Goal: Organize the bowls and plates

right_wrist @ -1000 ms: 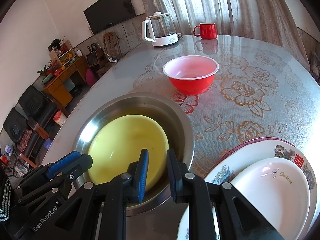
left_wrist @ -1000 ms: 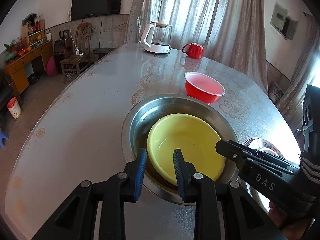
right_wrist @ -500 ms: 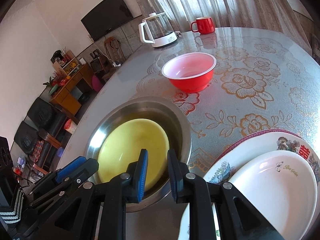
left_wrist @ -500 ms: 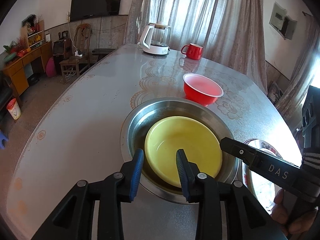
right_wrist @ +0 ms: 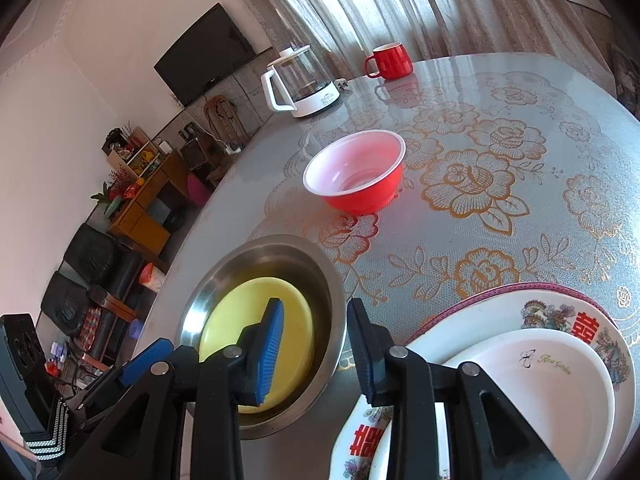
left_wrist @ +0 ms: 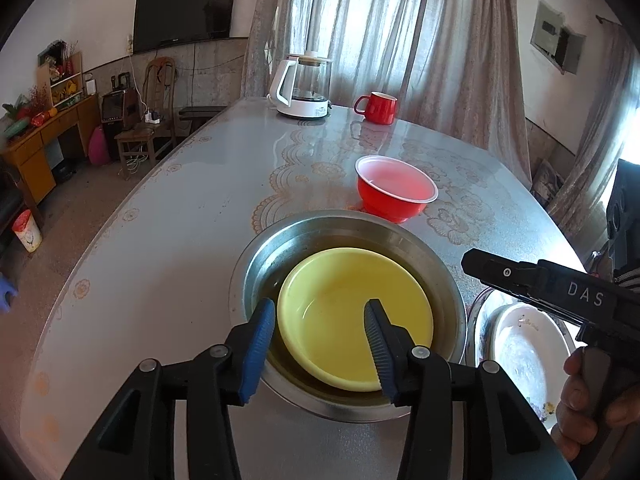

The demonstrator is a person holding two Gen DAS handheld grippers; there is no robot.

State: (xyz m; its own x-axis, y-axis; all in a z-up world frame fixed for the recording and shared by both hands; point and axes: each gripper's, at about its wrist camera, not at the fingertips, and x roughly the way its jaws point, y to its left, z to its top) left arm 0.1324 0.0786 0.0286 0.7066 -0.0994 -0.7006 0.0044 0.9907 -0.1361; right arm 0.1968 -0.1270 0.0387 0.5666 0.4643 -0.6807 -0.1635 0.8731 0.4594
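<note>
"DAS" was printed in white on the right gripper (left_wrist: 472,260). "Rose Garden" was written on the white bowl (right_wrist: 532,392). Red double-happiness characters were seen on the patterned plate (right_wrist: 560,312).

Left gripper (left_wrist: 318,322) held forward with its jaws spread wide, empty; right gripper (right_wrist: 314,330) likewise parted, reaching in from three o'clock, seemingly tilted, a bare hand (left_wrist: 592,404) on its grip

A home living-dining room: wall-mounted television (left_wrist: 184,12), curtained window (left_wrist: 360,20), wooden sideboard (left_wrist: 44,136), and a floral-clothed table (left_wrist: 200,208) bearing kettle (left_wrist: 304,84) and red mug (left_wrist: 378,108).
</note>
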